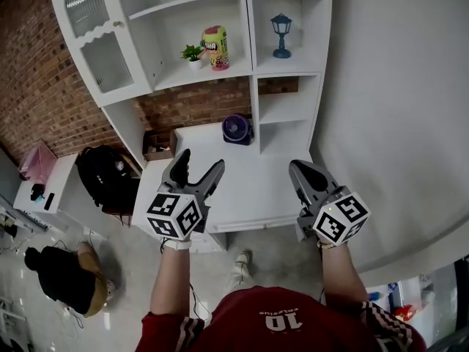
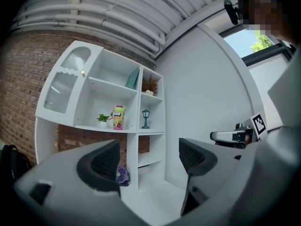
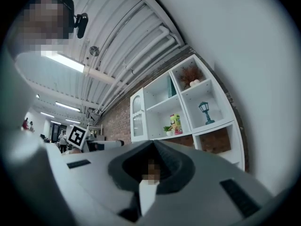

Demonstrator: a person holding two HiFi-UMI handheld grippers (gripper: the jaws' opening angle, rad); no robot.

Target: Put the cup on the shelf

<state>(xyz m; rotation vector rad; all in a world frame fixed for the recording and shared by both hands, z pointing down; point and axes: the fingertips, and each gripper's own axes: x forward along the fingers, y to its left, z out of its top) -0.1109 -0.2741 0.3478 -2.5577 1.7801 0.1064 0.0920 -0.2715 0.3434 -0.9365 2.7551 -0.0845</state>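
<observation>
Both bare forearms reach forward from the red-shirted torso, roughly parallel and well apart. The left forearm [image 1: 173, 277] ends in the left gripper [image 1: 201, 160], whose two dark jaws stand spread in a V with nothing between them; the left gripper view shows the same open gap [image 2: 148, 159]. Its marker cube [image 1: 176, 215] sits above the wrist. The right forearm [image 1: 341, 273] carries the right gripper [image 1: 297, 167], jaws pressed together to a single tip, empty, as its own view [image 3: 150, 160] confirms. Its marker cube [image 1: 341, 218] faces up.
</observation>
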